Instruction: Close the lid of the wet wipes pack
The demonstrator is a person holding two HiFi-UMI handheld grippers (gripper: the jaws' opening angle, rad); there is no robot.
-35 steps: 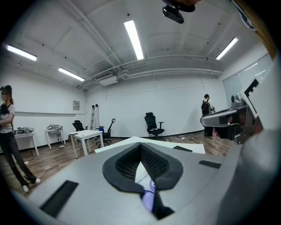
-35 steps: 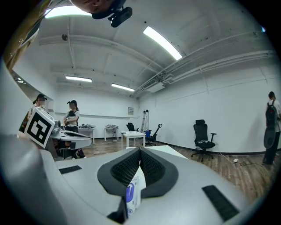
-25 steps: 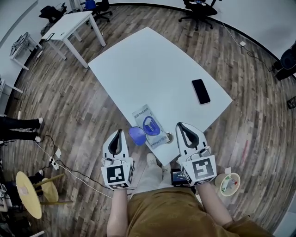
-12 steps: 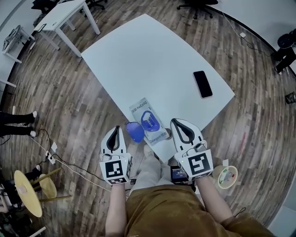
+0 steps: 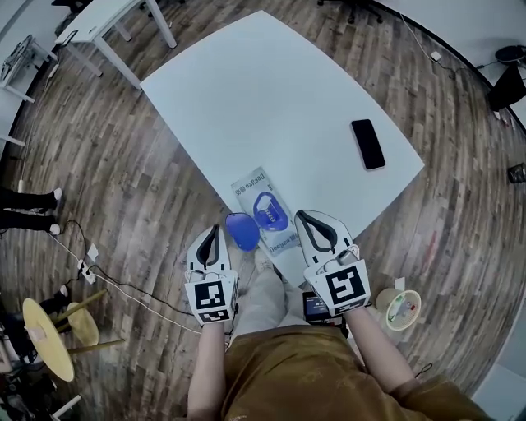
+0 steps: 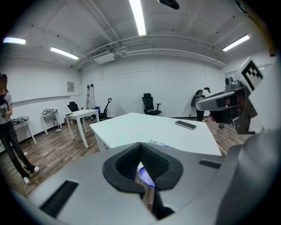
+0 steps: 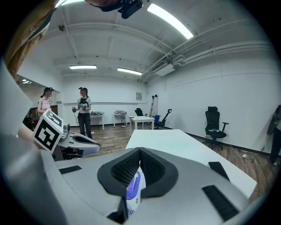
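The wet wipes pack (image 5: 265, 210) lies near the front corner of the white table (image 5: 271, 99), and its blue lid (image 5: 242, 231) is flipped open to the left. My left gripper (image 5: 215, 229) is shut and empty, its tip just left of the open lid. At the pack's right side my right gripper (image 5: 302, 216) is also shut, with nothing in it. In the left gripper view the lid (image 6: 145, 178) shows through the gap behind the closed tips. The pack (image 7: 133, 188) shows the same way in the right gripper view.
A black phone (image 5: 367, 144) lies at the table's right side. A second white table (image 5: 99, 20) stands at the far left. On the floor are a cable (image 5: 123, 288), a yellow stool (image 5: 48, 339) and a bowl (image 5: 401, 309). Two people (image 7: 83, 112) stand in the room.
Both grippers have come forward and closer to the pack. The left tip now sits beside the open lid. The lid remains open.
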